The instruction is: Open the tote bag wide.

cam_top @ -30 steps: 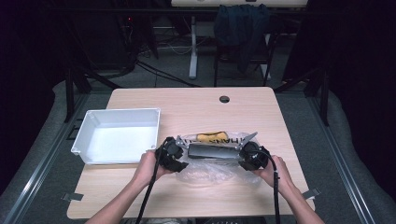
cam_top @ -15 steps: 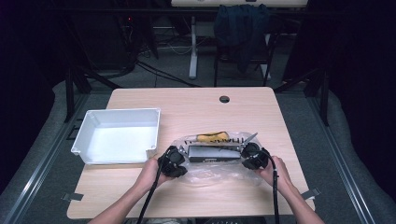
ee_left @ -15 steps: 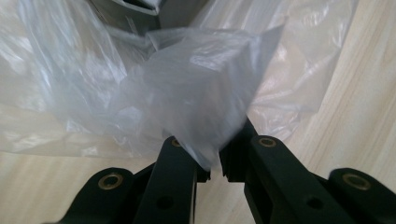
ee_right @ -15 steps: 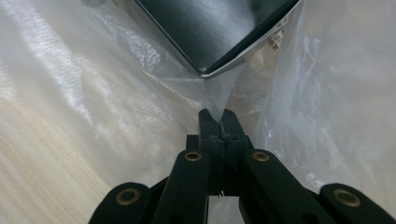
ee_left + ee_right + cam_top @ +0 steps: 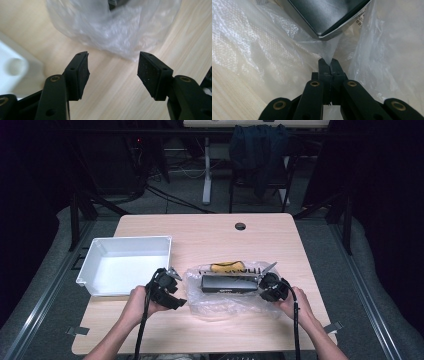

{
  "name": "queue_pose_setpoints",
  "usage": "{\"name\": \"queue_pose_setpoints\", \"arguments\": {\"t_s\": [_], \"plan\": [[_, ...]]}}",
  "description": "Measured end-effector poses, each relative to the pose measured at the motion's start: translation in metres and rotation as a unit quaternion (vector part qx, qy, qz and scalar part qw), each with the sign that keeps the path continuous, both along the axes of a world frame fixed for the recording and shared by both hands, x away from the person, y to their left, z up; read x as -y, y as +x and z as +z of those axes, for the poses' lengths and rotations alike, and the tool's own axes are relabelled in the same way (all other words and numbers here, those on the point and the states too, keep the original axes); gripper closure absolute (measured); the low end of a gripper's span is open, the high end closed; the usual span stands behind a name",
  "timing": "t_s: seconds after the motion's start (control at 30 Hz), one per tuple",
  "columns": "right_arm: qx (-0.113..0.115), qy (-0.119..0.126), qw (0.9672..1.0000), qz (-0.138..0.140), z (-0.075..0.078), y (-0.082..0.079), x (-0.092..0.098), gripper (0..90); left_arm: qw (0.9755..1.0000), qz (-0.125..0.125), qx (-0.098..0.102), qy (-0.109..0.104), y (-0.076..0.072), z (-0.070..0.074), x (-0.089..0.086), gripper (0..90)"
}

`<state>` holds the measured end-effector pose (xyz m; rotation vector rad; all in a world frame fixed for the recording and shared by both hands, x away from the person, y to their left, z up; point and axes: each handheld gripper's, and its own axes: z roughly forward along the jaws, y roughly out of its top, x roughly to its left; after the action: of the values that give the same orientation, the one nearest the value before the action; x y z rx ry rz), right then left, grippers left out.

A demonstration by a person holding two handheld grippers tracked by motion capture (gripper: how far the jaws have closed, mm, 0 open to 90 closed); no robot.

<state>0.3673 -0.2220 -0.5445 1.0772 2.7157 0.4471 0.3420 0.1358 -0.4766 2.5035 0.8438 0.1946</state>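
Observation:
A clear plastic bag (image 5: 227,300) lies on the wooden table, holding a dark flat box (image 5: 229,283) and a yellow-handled tool (image 5: 226,266). My left gripper (image 5: 176,296) hovers just left of the bag. In the left gripper view its jaws (image 5: 113,56) have just been opening and stand apart with nothing between them, the bag (image 5: 112,27) just ahead. My right gripper (image 5: 266,289) is at the bag's right end. It (image 5: 328,63) is shut on a fold of the bag's film (image 5: 274,40), right below a corner of the dark box (image 5: 324,15).
A white tray (image 5: 90,270) sits on the table's left side, close behind my left hand; its rim (image 5: 15,67) shows beside the left jaw. A small dark cable hole (image 5: 240,226) is at the table's far edge. Chairs and cables stand beyond the table.
My left gripper has let go of the bag's left end, opened and drawn back to the left. The right gripper has stayed shut on the bag's right end.

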Motion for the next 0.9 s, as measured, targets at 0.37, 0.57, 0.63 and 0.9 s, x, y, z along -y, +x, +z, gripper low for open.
{"name": "queue_pose_setpoints", "arguments": {"t_s": [0.37, 0.57, 0.63, 0.9], "plan": [[-0.005, 0.000, 1.0000, 0.005, 0.000, 0.000, 0.003, 89.9, 0.9980, -0.018, 0.060, 0.011, 0.041, -0.012, 0.052, 52.5], [-0.009, -0.003, 0.9999, 0.008, 0.000, 0.001, 0.004, 89.9, 0.9959, -0.009, 0.057, 0.070, 0.045, -0.038, 0.051, 89.8], [-0.001, 0.010, 0.9999, -0.003, -0.003, 0.000, 0.002, 89.9, 0.9949, -0.015, 0.045, 0.089, 0.043, -0.048, 0.051, 90.0], [-0.009, -0.007, 0.9998, 0.015, 0.001, 0.004, 0.002, 89.9, 0.9926, -0.012, 0.018, 0.119, 0.031, -0.059, 0.035, 90.0]]}}
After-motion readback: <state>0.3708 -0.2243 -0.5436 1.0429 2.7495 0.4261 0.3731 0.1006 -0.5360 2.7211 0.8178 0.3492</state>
